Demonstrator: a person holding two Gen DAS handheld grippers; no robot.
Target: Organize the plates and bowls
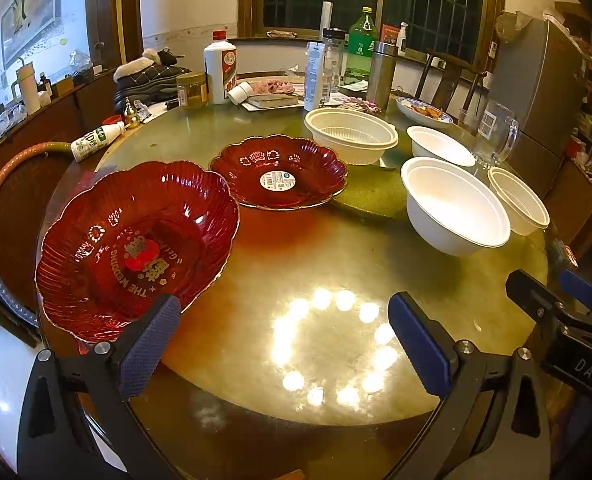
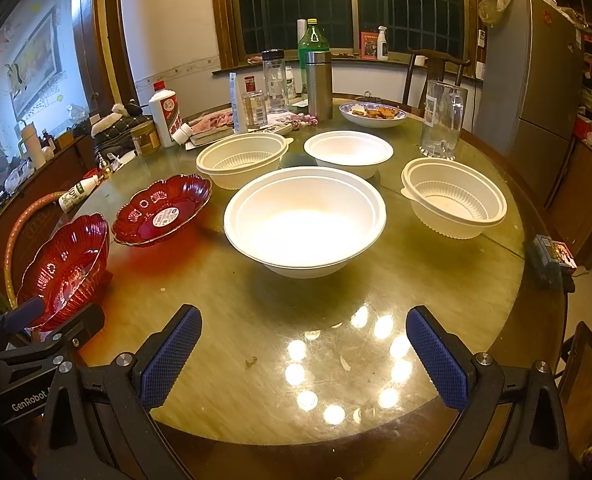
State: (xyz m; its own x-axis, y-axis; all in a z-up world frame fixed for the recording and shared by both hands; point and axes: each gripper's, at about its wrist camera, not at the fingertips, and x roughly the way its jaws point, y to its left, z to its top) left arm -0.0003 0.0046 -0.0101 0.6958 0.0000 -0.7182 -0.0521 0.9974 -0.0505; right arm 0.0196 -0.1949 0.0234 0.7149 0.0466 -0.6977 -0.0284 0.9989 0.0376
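Honestly nothing's grabbed yet: left tool (image 1: pixel 282 344) and right tool (image 2: pixel 304 358) both gape wide over the near table (image 2: pixel 256 320). Two red plates (image 1: pixel 136 244) sit left, white bowls (image 2: pixel 304 222) centre and right, so nesting bowls looks next.

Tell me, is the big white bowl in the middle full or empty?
Empty. The right wrist view looks straight into the big white bowl and shows only its bare white bottom, with nothing inside.
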